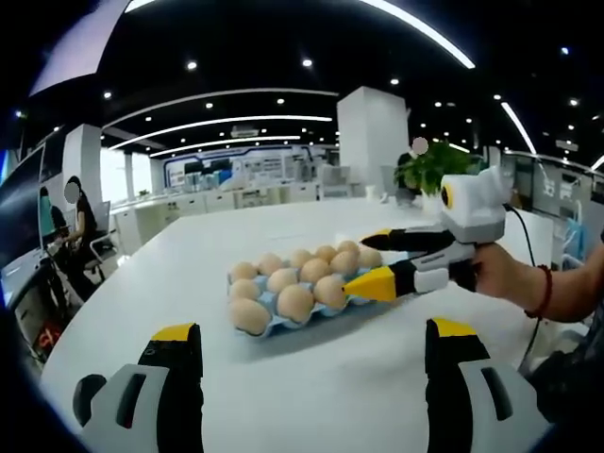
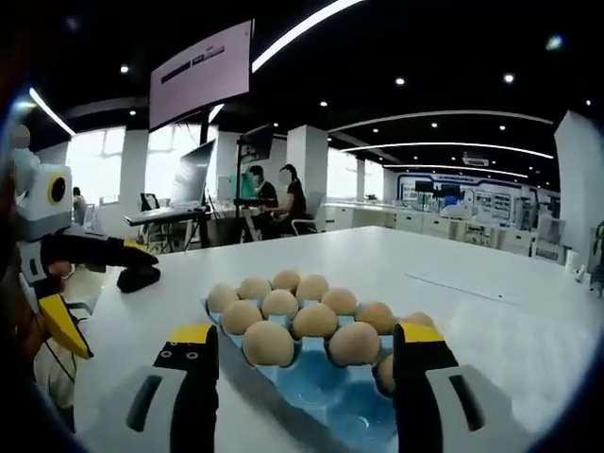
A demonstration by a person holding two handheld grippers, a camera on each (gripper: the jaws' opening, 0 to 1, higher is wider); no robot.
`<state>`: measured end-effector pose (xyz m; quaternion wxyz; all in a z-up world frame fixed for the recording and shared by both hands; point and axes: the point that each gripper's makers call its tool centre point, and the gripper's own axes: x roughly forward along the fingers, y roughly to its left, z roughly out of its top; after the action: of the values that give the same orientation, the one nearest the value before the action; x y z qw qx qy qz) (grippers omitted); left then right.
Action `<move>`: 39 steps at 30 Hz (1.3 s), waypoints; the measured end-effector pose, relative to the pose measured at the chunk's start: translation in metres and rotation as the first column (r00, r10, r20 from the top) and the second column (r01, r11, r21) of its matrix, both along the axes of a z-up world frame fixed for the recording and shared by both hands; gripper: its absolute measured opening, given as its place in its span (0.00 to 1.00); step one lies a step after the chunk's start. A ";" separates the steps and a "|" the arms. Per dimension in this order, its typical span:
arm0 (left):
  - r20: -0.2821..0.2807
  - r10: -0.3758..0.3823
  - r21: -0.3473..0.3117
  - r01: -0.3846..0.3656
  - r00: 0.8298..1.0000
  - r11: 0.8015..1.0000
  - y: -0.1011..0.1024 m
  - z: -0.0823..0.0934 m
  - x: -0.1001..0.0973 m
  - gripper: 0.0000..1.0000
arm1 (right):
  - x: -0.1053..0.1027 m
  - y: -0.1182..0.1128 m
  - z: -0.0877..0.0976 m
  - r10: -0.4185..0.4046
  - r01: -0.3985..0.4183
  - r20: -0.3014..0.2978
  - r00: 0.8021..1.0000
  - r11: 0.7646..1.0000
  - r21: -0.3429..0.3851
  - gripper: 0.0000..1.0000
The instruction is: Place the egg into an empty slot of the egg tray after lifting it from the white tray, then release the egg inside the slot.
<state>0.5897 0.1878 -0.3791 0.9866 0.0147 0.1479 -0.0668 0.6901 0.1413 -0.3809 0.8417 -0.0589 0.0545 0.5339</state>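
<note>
Both grippers gape empty: right gripper (image 1: pixel 373 260) at the blue egg tray's (image 2: pixel 326 396) three o'clock edge, front slots hidden behind eggs (image 1: pixel 283 280); left gripper (image 1: pixel 311 354).

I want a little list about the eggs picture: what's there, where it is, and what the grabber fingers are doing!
table: white table
egg holder: blue egg tray on the table
eggs: brown eggs sitting in the tray's slots
empty slots: some blue slots near the right gripper look empty
left gripper: open, holding nothing
right gripper: open around the tray's near edge, holding no egg
white tray: cannot tell where
</note>
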 end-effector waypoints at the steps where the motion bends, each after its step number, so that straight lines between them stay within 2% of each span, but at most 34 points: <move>1: 0.000 -0.001 0.001 0.001 1.000 1.000 0.000 0.000 0.000 1.00 | 0.000 0.000 0.000 -0.001 0.001 -0.001 1.000 1.000 0.000 0.79; 9: -0.001 -0.003 0.008 0.003 1.000 1.000 -0.001 0.001 0.000 1.00 | 0.007 -0.007 -0.003 -0.022 0.022 -0.014 1.000 1.000 -0.008 0.79; 11: 0.008 0.004 0.003 -0.004 1.000 1.000 0.000 0.003 0.001 1.00 | 0.017 -0.019 -0.004 -0.054 0.054 -0.008 0.999 0.998 -0.021 0.79; 19: 0.013 0.007 -0.001 -0.007 1.000 1.000 0.000 0.004 0.002 1.00 | 0.023 -0.029 -0.004 -0.071 0.071 -0.018 0.997 0.997 -0.017 0.79; 22: 0.012 0.007 0.003 -0.007 1.000 1.000 0.000 0.004 0.002 1.00 | 0.026 -0.038 -0.001 -0.085 0.085 -0.016 0.996 0.996 -0.015 0.79; 28: 0.003 -0.002 0.008 0.002 1.000 1.000 -0.003 0.002 0.004 1.00 | 0.039 -0.072 0.008 -0.140 0.141 0.023 0.990 0.989 -0.048 0.78; 39: 0.010 -0.011 0.003 0.011 1.000 1.000 -0.007 0.003 0.006 1.00 | 0.048 -0.096 0.006 -0.178 0.179 0.020 0.984 0.982 -0.065 0.78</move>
<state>0.5957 0.1806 -0.3756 0.9870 0.0172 0.1428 -0.0721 0.7379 0.0448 -0.3749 0.8842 -0.0853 0.0715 0.4537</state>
